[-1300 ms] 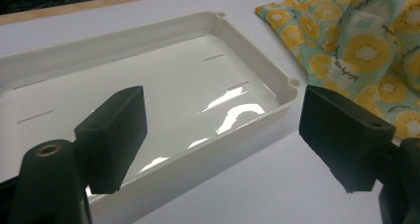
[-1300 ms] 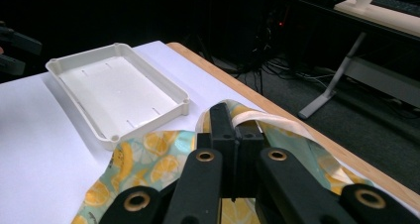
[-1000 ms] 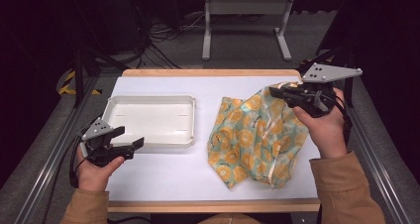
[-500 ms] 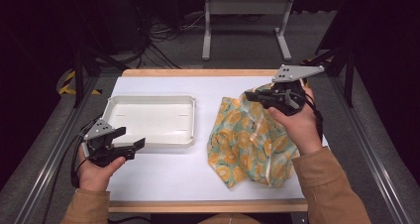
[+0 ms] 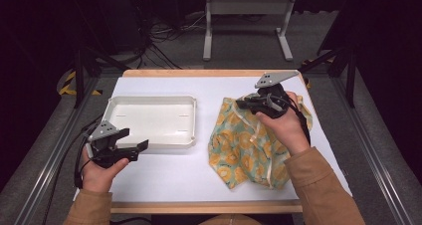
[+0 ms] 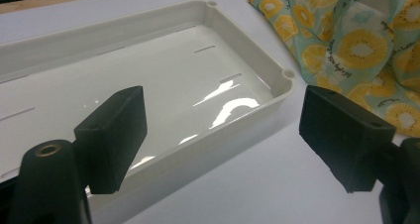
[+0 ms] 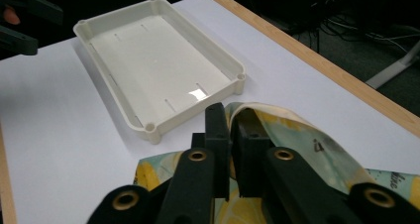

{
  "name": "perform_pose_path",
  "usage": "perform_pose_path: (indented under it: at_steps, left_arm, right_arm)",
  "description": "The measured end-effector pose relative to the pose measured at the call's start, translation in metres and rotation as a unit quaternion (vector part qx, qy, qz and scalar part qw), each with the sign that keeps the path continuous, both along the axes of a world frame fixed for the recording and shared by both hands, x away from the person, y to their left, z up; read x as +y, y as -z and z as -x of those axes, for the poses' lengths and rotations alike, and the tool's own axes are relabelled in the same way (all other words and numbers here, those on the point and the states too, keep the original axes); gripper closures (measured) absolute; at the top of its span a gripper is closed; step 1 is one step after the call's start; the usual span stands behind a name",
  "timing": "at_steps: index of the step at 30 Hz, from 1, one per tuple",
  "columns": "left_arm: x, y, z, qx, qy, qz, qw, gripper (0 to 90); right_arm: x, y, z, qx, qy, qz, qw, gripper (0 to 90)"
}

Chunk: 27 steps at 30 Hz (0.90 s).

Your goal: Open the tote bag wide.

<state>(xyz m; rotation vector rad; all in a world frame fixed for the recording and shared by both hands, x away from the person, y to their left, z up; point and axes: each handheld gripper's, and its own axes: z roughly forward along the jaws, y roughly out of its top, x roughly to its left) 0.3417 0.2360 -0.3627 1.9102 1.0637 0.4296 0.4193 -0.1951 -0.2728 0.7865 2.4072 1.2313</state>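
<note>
Right claw (image 7: pixel 229 149) is pinched on the cloth's (image 5: pixel 249 145) hem so I can drag it to the tray (image 5: pixel 149 101). Left claw (image 6: pixel 223 135) waits open at the tray's near rim.

This is looking like a lab or recording studio set up for handling trials. A white-topped desk (image 5: pixel 164 177) with a wooden edge is standing in a darkened room, framed by aluminium rails (image 5: pixel 47 172) running along both of its sides. Beyond the desk's far edge, loose cables (image 5: pixel 159 41) are trailing over grey carpet, and a grey metal stand (image 5: pixel 246 21) is resting there. Yellow-black hazard tape (image 5: pixel 67 85) is lying off the desk's far left corner.
</note>
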Motion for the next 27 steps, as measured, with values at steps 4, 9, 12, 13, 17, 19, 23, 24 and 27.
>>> perform_pose_path:
  at_steps: [4,9,12,13,17,19,23,24,27]
  left_arm:
    - [-0.003,0.001,-0.001,0.003,0.003,-0.001,1.0000,19.1]
    - [-0.006,0.002,-0.001,0.006,0.005,-0.003,1.0000,19.0]
    - [-0.010,0.002,-0.001,0.006,0.010,-0.004,0.9999,19.0]
    - [-0.011,0.002,-0.002,0.005,0.013,-0.006,0.9999,19.0]
    - [-0.018,0.002,-0.002,0.003,0.025,0.002,0.9997,20.1]
    - [-0.024,0.001,-0.002,0.003,0.041,0.021,0.9989,22.9]
    - [-0.044,-0.004,0.000,-0.009,0.092,0.048,0.9946,27.7]
    - [-0.051,-0.006,0.000,-0.011,0.106,0.053,0.9929,27.8]
    - [-0.072,-0.010,0.003,-0.012,0.138,0.061,0.9885,27.9]
  right_arm:
    - [-0.004,0.002,0.003,0.002,0.019,0.020,0.9996,71.2]
    - [-0.013,0.001,0.010,-0.003,0.030,0.016,0.9994,63.9]
    - [-0.018,0.001,0.012,-0.004,0.033,0.010,0.9994,63.4]
    - [-0.021,0.000,0.013,-0.003,0.033,0.006,0.9994,63.3]
    - [-0.025,-0.003,0.014,-0.003,0.031,-0.004,0.9995,63.1]
    - [-0.026,-0.005,0.014,-0.002,0.027,-0.009,0.9996,63.3]
    - [-0.026,-0.007,0.014,-0.002,0.020,-0.017,0.9997,64.0]
    - [-0.025,-0.007,0.014,-0.003,0.019,-0.018,0.9997,64.0]
    - [-0.025,-0.008,0.014,-0.004,0.018,-0.022,0.9996,64.4]
